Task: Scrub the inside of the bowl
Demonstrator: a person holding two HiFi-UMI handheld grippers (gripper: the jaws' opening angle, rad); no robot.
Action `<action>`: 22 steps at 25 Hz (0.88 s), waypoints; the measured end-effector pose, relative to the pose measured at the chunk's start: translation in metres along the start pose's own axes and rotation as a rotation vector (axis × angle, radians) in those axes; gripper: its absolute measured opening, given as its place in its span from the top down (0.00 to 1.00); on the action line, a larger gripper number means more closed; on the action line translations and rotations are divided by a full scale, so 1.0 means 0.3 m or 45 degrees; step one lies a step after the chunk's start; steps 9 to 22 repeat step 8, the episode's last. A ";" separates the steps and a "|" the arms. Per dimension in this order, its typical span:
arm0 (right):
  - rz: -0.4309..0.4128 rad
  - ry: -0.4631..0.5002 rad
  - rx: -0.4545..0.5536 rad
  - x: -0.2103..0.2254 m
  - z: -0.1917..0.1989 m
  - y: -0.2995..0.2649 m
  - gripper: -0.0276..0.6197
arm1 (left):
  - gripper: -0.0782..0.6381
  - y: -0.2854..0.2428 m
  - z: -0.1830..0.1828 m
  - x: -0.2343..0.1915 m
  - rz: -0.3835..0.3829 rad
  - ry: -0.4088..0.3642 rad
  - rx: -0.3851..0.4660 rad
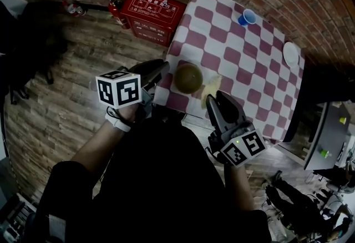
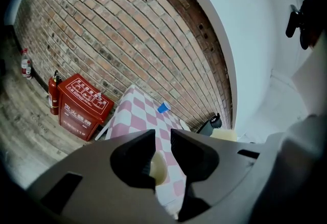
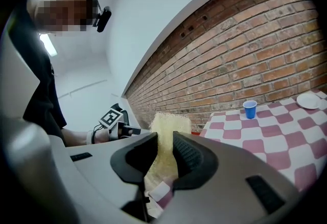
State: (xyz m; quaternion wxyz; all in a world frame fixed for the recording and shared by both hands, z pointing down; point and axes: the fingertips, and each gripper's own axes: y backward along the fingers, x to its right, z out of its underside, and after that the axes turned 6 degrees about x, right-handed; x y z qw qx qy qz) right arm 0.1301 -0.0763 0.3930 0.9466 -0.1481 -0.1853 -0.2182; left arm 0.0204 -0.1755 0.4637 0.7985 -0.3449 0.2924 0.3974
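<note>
My right gripper (image 3: 163, 138) clamped on sponge (image 3: 171, 121), just right of bowl (image 1: 188, 77) at frame centre | left gripper (image 2: 162, 138) jaws slightly apart, empty, beside bowl's left edge | likely best: steady rim, press sponge flat inside, circle gently.

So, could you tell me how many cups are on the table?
1. The blue cup stands near the far edge of the table; the left claw and right claw hide bits of the near edge.
</note>
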 end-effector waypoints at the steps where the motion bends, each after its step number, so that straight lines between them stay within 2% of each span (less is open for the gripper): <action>1: 0.007 -0.001 0.002 0.003 -0.001 0.005 0.80 | 0.75 -0.006 0.010 -0.002 0.000 -0.005 -0.015; 8: 0.055 -0.005 0.005 0.031 0.001 0.034 0.80 | 0.75 -0.039 0.082 -0.012 -0.014 -0.078 -0.152; 22: 0.055 -0.005 0.005 0.031 0.001 0.034 0.80 | 0.75 -0.039 0.082 -0.012 -0.014 -0.078 -0.152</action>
